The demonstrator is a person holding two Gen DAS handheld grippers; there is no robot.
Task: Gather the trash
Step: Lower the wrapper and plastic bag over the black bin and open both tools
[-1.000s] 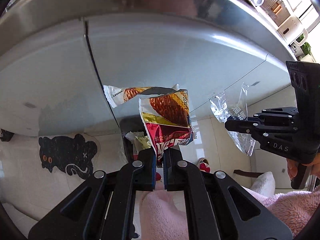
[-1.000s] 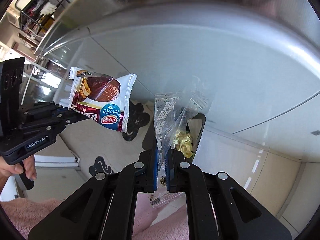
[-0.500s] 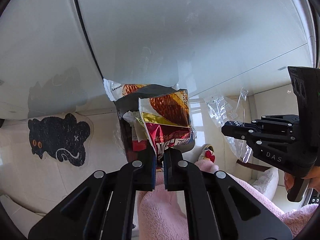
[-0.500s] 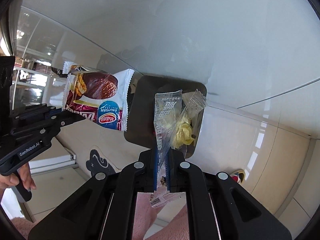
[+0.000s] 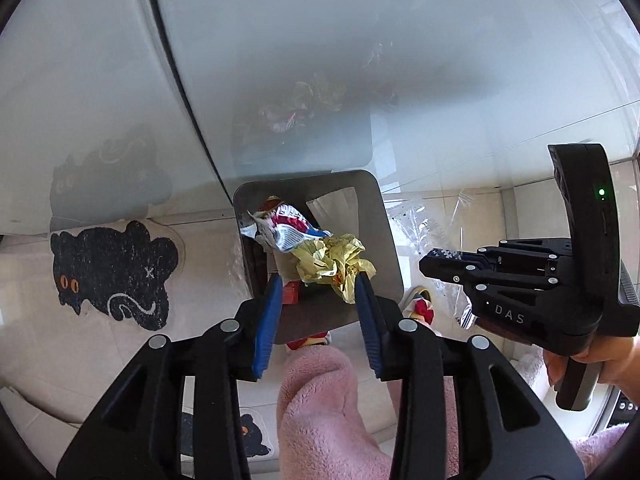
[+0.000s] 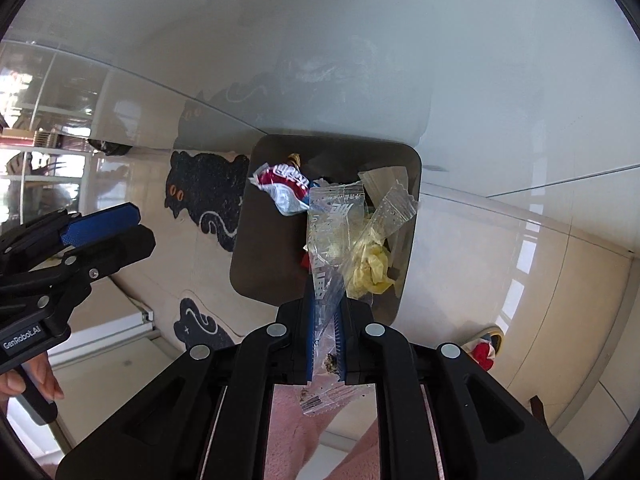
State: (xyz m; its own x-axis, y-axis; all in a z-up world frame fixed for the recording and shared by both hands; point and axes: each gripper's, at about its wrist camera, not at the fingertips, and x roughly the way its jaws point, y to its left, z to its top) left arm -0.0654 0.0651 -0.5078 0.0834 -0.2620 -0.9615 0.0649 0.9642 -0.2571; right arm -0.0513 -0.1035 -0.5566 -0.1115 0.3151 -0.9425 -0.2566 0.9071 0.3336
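Between my right gripper's (image 6: 323,334) barely parted pads hung the clear wrapper (image 6: 335,240), directly above the grey bin (image 6: 256,240). I judged it featherlight, limp and slick, best pinched at its crimped end. At ten o'clock inside the bin lay the red snack packet (image 6: 285,189); crumpled yellow paper (image 6: 370,270) sat at four. My left gripper (image 5: 318,312) had just been opening and stood half-wide, empty. Its body read "GenRobot.AI"; the right's read "DAS". The wrapper's own print I couldn't read.
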